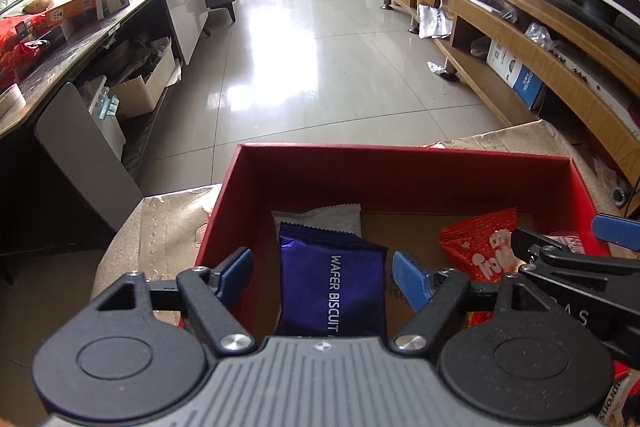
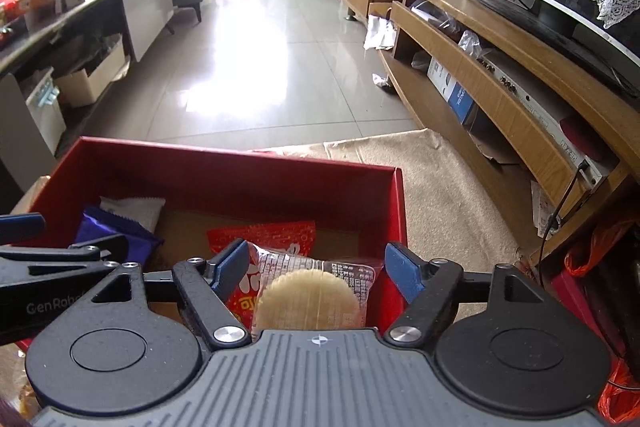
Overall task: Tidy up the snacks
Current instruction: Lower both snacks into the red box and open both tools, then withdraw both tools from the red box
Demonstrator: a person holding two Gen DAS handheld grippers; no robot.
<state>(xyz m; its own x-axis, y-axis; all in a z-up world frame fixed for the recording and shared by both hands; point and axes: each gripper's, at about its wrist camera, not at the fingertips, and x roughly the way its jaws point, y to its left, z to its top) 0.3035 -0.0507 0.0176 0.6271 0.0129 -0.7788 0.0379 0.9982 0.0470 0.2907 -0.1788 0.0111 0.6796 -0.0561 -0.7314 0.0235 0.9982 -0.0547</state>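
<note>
A red cardboard box (image 1: pixel 400 151) stands open on a beige cloth. My left gripper (image 1: pixel 324 273) is open above the box's left part, and a purple wafer biscuit packet (image 1: pixel 332 291) lies between its blue pads without being pressed. Behind that packet lies a white packet (image 1: pixel 320 217). My right gripper (image 2: pixel 316 265) is open over the box's right part (image 2: pixel 240 157). Between its pads lies a clear packet with a round cracker (image 2: pixel 312 297), resting on a red snack packet (image 2: pixel 272 233). The two grippers sit side by side, close together.
The beige cloth (image 2: pixel 440 187) runs out to the right of the box. A long wooden TV cabinet (image 1: pixel 520 39) lines the right side. On the left is a dark low table (image 1: pixel 80 31) piled with boxes. Shiny tile floor (image 1: pixel 304 47) lies beyond.
</note>
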